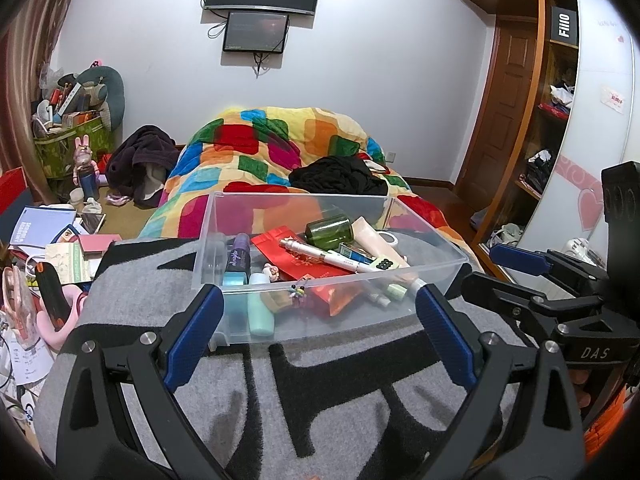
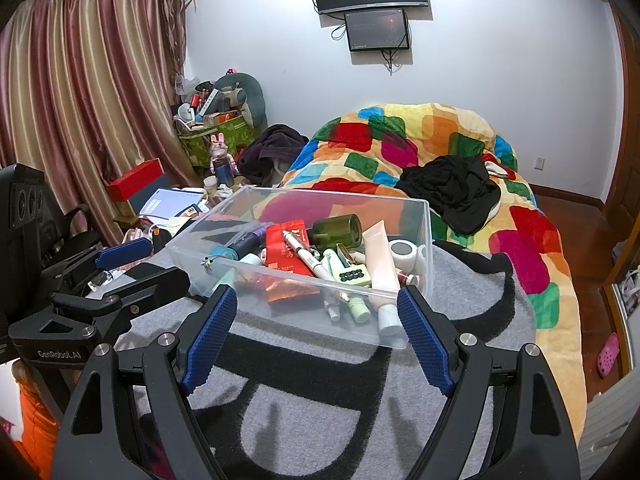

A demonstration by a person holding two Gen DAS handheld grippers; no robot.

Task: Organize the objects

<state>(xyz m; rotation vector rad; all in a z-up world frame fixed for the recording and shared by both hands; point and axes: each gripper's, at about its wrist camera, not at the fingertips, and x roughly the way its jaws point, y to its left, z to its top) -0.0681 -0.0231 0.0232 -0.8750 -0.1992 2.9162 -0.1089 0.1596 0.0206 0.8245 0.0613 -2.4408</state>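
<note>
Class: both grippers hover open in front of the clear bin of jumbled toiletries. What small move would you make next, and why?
Probably ease the right gripper forward over the clear bin's near wall toward the pink tube. Both grippers are open and empty, and that tube lies nearest its fingers, on top of the pile.

"FiiO" on black box (image 1: 564, 25); "DAS" and "GenRobot.AI" on claws.
</note>
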